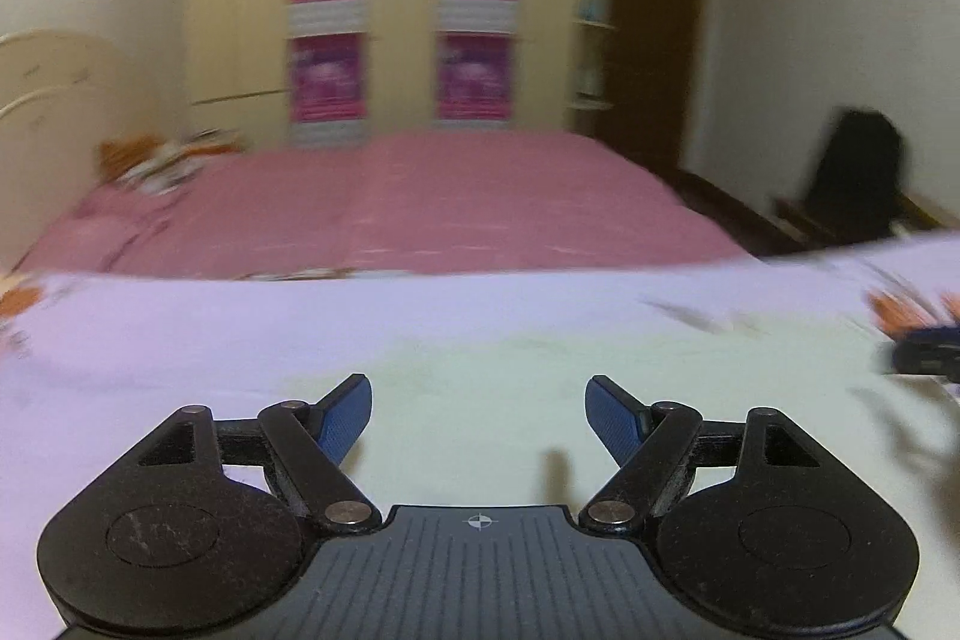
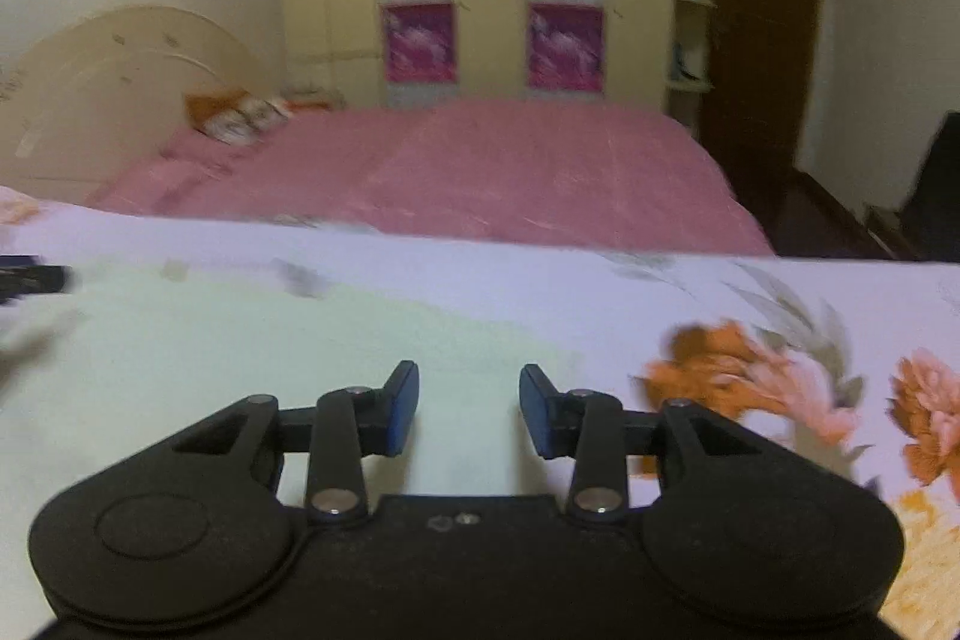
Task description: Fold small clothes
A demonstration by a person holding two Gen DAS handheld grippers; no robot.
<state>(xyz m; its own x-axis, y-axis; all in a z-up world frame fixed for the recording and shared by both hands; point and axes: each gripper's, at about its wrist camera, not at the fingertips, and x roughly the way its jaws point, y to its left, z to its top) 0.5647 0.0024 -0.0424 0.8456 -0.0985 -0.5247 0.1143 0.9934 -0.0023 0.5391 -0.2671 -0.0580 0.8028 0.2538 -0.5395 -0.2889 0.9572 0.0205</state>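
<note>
A pale yellow-green small garment (image 1: 600,370) lies flat on a white floral sheet; it also shows in the right wrist view (image 2: 270,340). My left gripper (image 1: 479,409) is open and empty, low over the garment. My right gripper (image 2: 468,403) is open and empty, over the garment's right part. The right gripper's tip shows at the right edge of the left wrist view (image 1: 924,355); the left gripper's tip shows at the left edge of the right wrist view (image 2: 30,280). Both views are blurred.
The white sheet with orange flowers (image 2: 750,370) covers the work surface. Behind it lies a bed with a pink cover (image 1: 390,202), a cream headboard (image 2: 120,82), and a wardrobe with pink panels (image 1: 402,22). A dark door (image 2: 762,40) and a dark object (image 1: 858,172) stand at the right.
</note>
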